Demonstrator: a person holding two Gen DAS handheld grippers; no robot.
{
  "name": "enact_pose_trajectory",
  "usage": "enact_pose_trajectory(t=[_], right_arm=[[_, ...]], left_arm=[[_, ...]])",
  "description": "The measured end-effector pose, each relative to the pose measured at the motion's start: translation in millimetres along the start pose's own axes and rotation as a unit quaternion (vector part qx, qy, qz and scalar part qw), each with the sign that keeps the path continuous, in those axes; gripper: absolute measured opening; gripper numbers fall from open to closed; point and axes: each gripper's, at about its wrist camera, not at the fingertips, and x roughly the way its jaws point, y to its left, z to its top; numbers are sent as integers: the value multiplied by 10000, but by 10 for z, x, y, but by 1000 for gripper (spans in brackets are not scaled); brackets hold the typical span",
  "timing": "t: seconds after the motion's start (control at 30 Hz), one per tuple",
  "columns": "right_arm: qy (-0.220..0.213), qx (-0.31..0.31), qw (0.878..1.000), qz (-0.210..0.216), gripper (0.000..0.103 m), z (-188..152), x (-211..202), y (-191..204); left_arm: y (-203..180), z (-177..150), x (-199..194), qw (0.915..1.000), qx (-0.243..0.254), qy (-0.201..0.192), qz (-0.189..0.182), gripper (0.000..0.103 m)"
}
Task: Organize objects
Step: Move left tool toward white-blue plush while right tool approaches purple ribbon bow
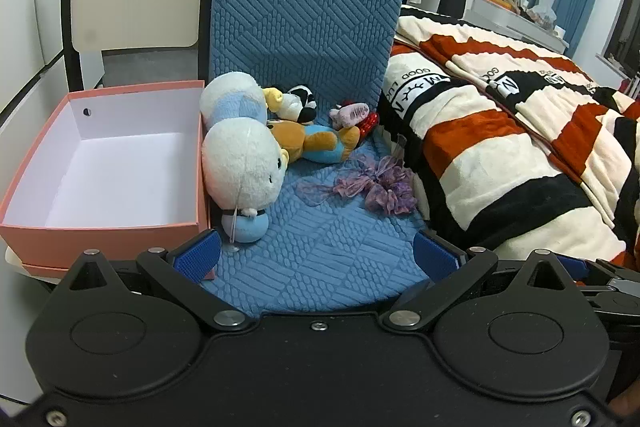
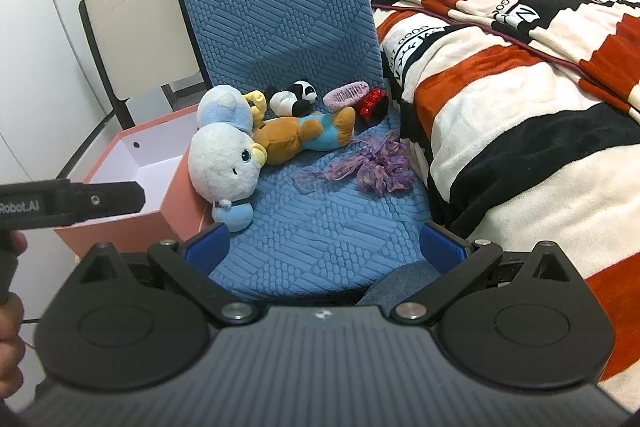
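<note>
Colours and patterns of the items in view

Box (image 1: 100,231): salmon-pink outside, white inside. Cushion (image 1: 308,7): blue, embossed woven relief. Large plush (image 1: 240,167): white head, light-blue body. Bear plush (image 1: 316,145): brown with blue clothing. Small plush (image 1: 298,103): black and white. Ribbon scrunchie (image 1: 372,187): sheer purple-pink. Comb (image 2: 346,93): pink. Bow (image 2: 370,105): glittery red. Blanket (image 1: 500,155): cream, orange-red and black stripes. Hand-held gripper pads (image 1: 198,259): blue.

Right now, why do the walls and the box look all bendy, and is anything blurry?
Left wrist view: the fisheye lens bows the wall and the pink box near the edges; the white plush in the middle looks sharp. Right wrist view: the striped blanket curves the same way, the corners go dark, and the lighting is soft, without glare.
</note>
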Motion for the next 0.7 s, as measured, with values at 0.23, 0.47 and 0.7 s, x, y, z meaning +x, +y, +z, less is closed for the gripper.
enact_pose_trajectory(t=[0.23,0.47,0.7], right_arm=[[-7,-27,10000,-51,103,0,84,-17],[18,-39,10000,-77,103,-57,262,-51],[14,37,9999,-107,103,-72,499,-135]], left_arm=[[-8,10,124,10000,20,56,43,103],[24,12,248,9999,18,110,53,103],[27,78,498,9998,119,130,108,103]])
